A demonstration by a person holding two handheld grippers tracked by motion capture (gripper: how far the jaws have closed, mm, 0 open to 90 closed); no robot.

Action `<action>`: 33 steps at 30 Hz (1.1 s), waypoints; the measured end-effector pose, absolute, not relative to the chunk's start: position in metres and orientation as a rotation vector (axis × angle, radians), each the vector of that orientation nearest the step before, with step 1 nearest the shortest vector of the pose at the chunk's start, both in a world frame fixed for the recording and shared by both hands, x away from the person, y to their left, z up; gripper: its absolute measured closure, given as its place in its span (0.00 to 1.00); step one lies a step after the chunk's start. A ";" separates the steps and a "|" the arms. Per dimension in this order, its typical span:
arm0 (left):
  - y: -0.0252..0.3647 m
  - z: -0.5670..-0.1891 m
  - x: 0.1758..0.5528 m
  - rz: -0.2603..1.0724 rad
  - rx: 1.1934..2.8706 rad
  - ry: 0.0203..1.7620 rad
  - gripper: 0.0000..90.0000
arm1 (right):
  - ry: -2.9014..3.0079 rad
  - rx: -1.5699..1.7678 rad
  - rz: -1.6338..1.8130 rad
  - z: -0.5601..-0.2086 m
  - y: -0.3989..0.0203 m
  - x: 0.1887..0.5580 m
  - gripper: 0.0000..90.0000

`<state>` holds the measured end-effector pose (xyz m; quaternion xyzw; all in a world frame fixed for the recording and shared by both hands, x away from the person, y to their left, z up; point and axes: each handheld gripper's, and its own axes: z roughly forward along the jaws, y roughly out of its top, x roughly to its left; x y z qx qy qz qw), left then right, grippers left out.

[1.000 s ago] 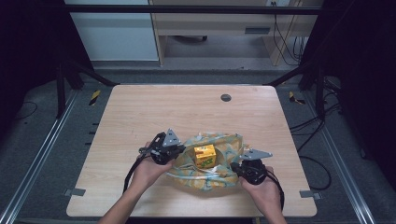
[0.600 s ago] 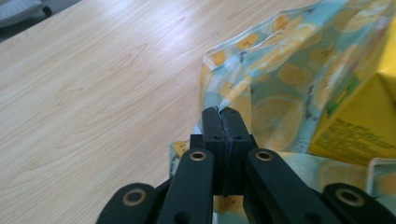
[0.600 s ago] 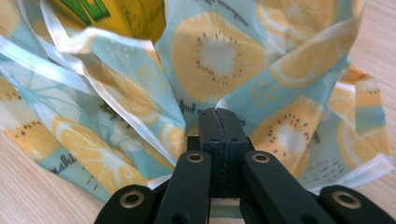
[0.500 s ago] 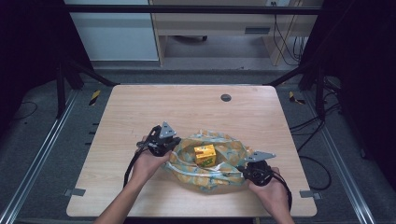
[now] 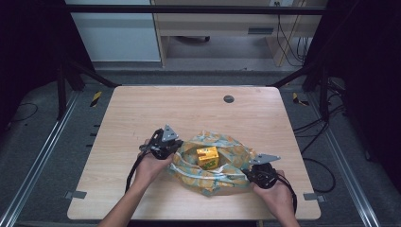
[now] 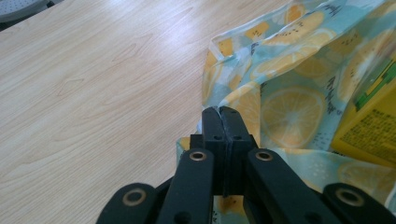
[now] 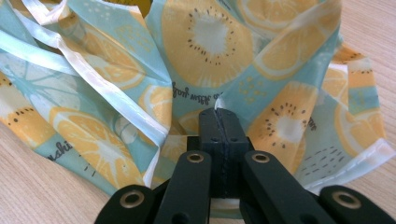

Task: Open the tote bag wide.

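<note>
Two hand-held grippers grip opposite sides of a fruit-print bag lying on the near half of a light wooden table; left gripper at the bag's left edge, held by the person's left hand, forearm entering from the near edge; right gripper at the bag's near-right edge, held by the right hand; a grey three-cornered plate tops each gripper; in the left gripper view, the left gripper has its black jaws pressed together on a fold of the bag, the cloth rim pinched between the tips; in the right gripper view, the right gripper likewise has its jaws closed on a pinch of the bag, a sliver of white hem showing just above the tips; bag fabric pale blue with orange citrus slices and a white-edged seam; bag mouth spread open upward, crumpled walls forming a ring; a yellow carton sits inside the ring, near its centre, between the two grippers; in the left gripper view the carton lies at the right, bearing green markings and small print too fine to read; a small dark round disc lies on the far part of the table, well apart from the bag; black cables trail from both grippers toward the near edge
</note>
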<state>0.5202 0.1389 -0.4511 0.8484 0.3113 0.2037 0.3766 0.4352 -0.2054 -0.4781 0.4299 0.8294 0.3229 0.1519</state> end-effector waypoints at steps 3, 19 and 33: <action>0.141 -0.455 0.523 0.509 2.178 0.805 1.00 | 2.384 1.246 0.914 -0.480 -0.206 0.436 1.00; 0.157 -0.470 0.538 0.500 2.187 0.871 1.00 | 2.412 1.261 0.875 -0.487 -0.205 0.439 1.00; 0.167 -0.480 0.545 0.478 2.180 0.919 1.00 | 2.422 1.254 0.860 -0.489 -0.204 0.440 1.00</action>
